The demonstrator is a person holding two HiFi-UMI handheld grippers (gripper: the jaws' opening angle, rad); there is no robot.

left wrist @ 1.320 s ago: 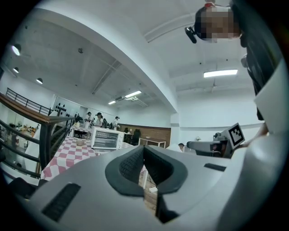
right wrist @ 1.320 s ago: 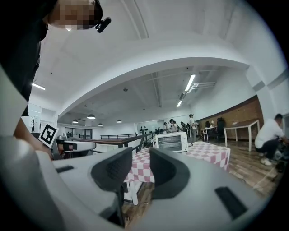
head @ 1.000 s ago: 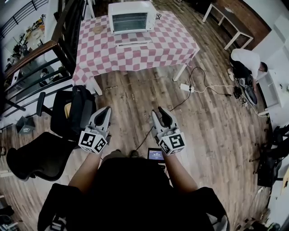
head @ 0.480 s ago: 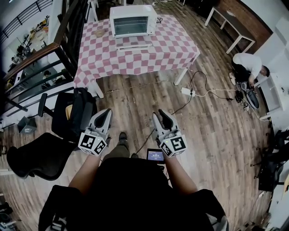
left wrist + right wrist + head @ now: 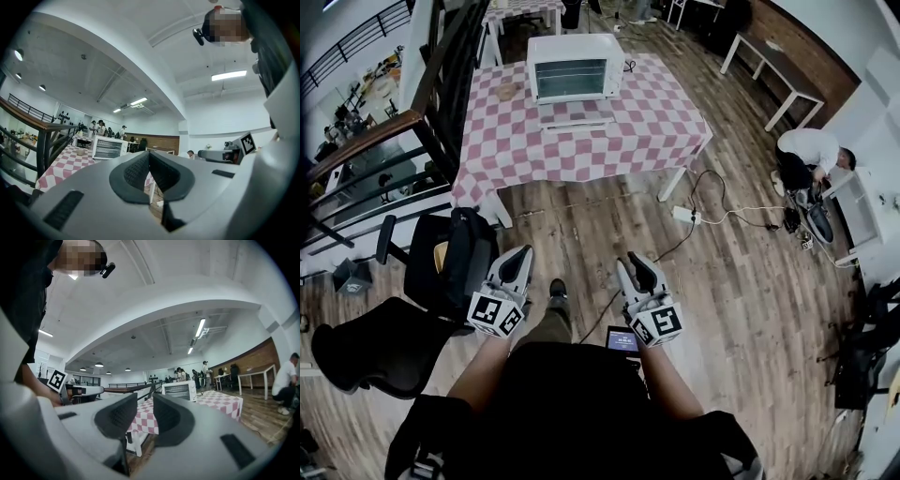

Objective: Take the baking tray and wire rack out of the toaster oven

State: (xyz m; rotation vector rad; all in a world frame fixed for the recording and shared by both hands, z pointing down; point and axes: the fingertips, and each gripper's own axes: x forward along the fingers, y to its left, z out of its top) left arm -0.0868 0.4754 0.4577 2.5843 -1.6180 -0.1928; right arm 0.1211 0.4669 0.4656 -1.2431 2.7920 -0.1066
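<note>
The toaster oven [image 5: 575,66] stands on a pink-checked table [image 5: 609,141] at the upper centre of the head view, well away from the person. The tray and rack are too small to make out. Low in the frame, the person holds both grippers level over the wood floor. The left gripper [image 5: 523,253] has its jaws together, empty. The right gripper [image 5: 632,263] has its jaws apart, with nothing between them. A black chair [image 5: 450,253] sits at left.

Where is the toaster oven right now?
In the head view the toaster oven sits top centre, on the far side of the checked table, with a small tan object just left of it.
</note>
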